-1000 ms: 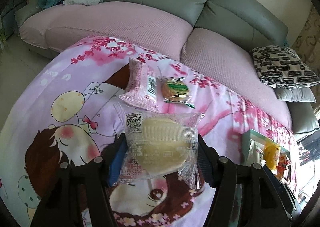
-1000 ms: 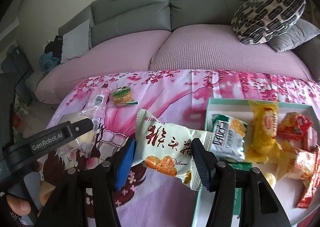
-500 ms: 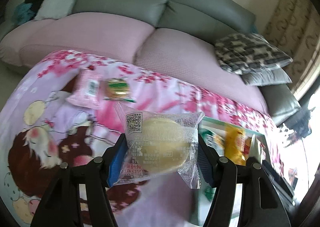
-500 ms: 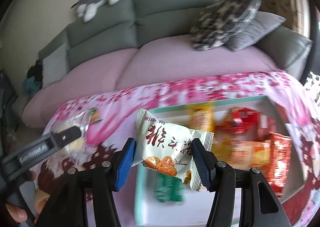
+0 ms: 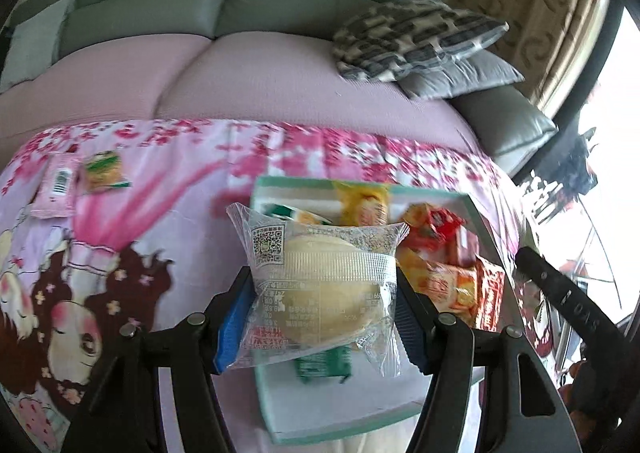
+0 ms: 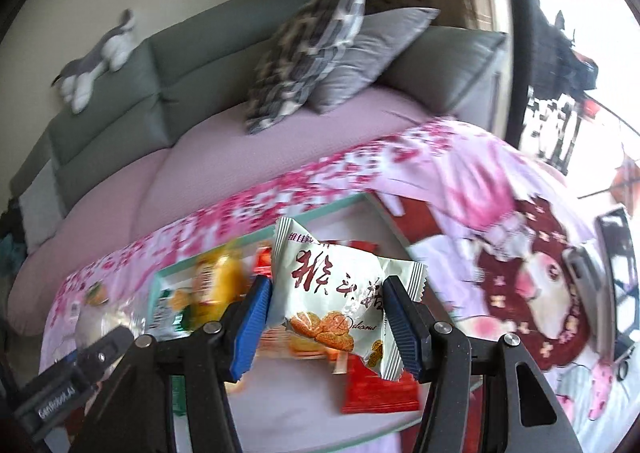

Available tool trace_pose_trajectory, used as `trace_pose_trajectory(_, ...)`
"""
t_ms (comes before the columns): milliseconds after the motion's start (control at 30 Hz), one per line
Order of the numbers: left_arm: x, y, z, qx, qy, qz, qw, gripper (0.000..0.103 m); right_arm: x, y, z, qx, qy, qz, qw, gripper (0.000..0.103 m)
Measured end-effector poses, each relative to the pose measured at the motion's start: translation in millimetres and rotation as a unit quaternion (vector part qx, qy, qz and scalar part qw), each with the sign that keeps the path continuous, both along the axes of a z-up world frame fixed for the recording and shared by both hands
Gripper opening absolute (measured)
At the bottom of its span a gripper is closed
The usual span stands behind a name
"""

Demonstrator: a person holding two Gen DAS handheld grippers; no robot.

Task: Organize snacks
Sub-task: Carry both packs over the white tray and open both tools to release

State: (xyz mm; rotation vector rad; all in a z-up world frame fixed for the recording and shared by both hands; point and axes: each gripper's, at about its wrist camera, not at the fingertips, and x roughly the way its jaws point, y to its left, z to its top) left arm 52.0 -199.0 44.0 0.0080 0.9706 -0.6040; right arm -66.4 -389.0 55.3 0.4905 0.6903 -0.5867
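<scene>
Left gripper (image 5: pixel 324 293): clamped on clear-wrapped round cake (image 5: pixel 320 285), blue pads on both sides; held above mint-rimmed tray (image 5: pixel 288 185).
Right gripper (image 6: pixel 324 317): clamped on white snack packet w/ red script (image 6: pixel 340 293), held over same tray (image 6: pixel 256 237).
Tray contents: yellow packet (image 5: pixel 362 205), red packets (image 5: pixel 436 225), green packet (image 5: pixel 320 363); blurred, prob. more underneath.
On cartoon-print cloth (image 5: pixel 160 189), well left of tray: pink packet (image 5: pixel 58 185), small green-yellow packet (image 5: pixel 102 169) just beside it.
</scene>
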Motion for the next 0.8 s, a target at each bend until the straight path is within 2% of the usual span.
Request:
trace_pose_trajectory(267,-11.2,-26.1,-12.8,0.017,-0.004,-0.017,0.9997,0.067,-10.9,-21.8,-16.1,0.021,0.008,-0.009,1.0,0.06)
trace_pose_trajectory(467,-5.2,-23.6,-20.6,0.017,-0.005,0.003,0.9998,0.067,4.4,-19.2,-23.9,0.019,-0.007,0.016,1.0,0.06)
trace_pose_trajectory(800,10.4,-22.1,-26.7,0.005,-0.013,0.022,0.9997,0.067,39.6,-10.2,-38.8,0.002,-0.002,0.063,0.998,0.06)
